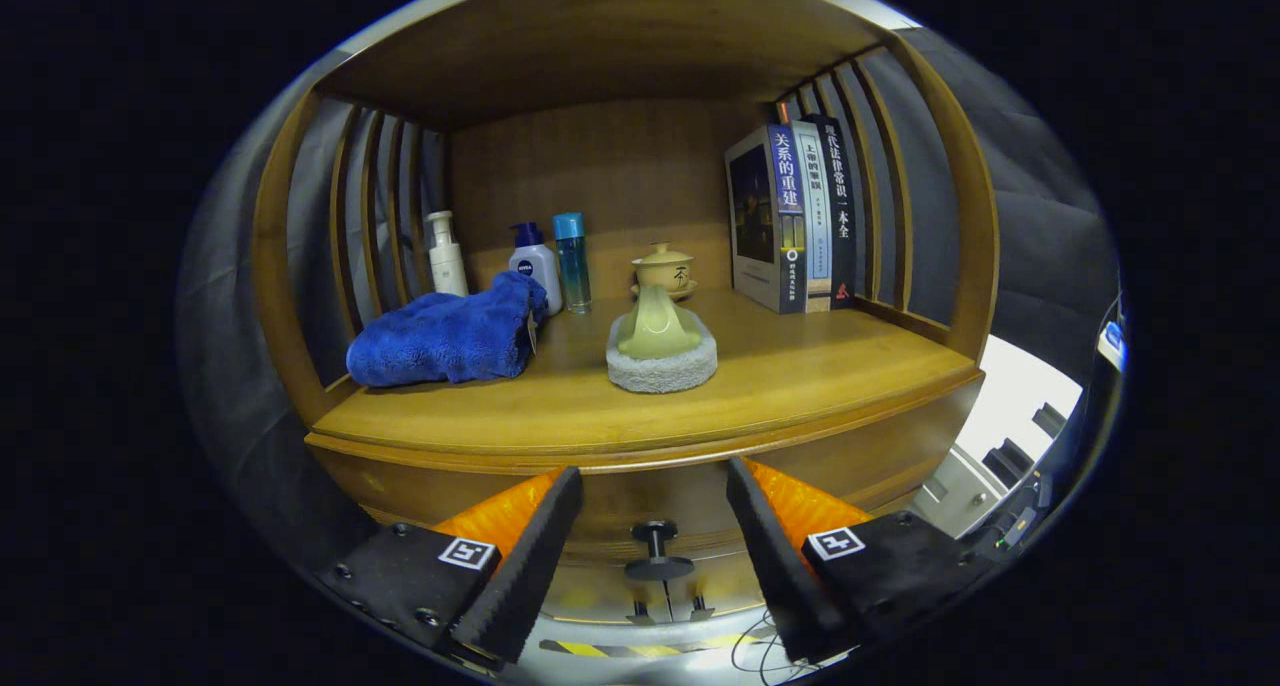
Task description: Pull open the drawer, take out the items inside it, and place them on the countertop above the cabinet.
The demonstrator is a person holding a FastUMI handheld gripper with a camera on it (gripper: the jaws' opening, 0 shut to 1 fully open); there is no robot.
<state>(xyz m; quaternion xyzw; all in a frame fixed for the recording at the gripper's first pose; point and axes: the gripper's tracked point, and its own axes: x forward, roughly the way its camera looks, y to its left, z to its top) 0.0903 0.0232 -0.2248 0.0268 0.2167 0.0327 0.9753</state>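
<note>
Gripper lined up with the drawer knob [655, 549], fingers spread and holding nothing.

The drawer [640, 511] sits flush in the cabinet front just under the countertop [800, 386], its dark knob standing out between the two fingers of the gripper [655, 496] and a little beyond their tips; the gap between the fingers is wide enough to straddle the knob, which suits a pull grasp. On the countertop lie a blue towel [445, 338] and, beside it, a pale cup on a grey pad [662, 351]. Whether these came out of the drawer cannot be told: a closed front fits a drawer yet to be emptied or one shut again. Farther back stand bottles [535, 261], a lidded cup [663, 269] and books [790, 221], probably shelf furnishings.
</note>
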